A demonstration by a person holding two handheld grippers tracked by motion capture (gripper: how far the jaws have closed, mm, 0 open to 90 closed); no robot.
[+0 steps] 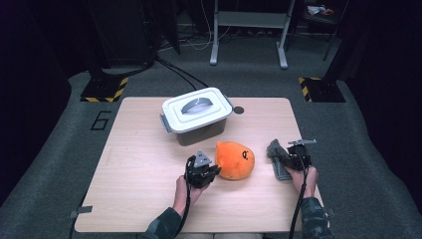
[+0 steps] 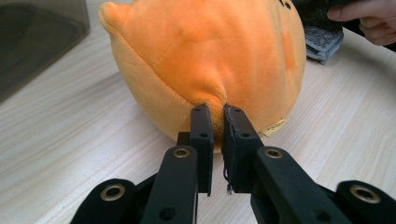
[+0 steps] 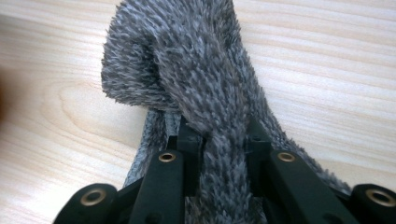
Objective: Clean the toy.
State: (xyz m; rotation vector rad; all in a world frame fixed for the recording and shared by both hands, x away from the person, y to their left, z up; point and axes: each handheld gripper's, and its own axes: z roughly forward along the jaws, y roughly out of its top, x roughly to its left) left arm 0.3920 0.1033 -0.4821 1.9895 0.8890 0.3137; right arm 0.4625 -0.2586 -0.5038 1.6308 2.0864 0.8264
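Note:
An orange plush toy lies on the wooden table, just in front of a lidded box. My left gripper sits at its left side. In the left gripper view the jaws are shut on a pinch of the orange plush toy, my left gripper biting into its fabric. At the right, a grey fuzzy cloth lies on the table under my right gripper. In the right gripper view my right gripper is shut on a fold of the grey cloth.
A white-lidded grey box with a handle stands at the table's back middle. A small dark disc lies beside it. Beyond the table are floor cables and a metal stand.

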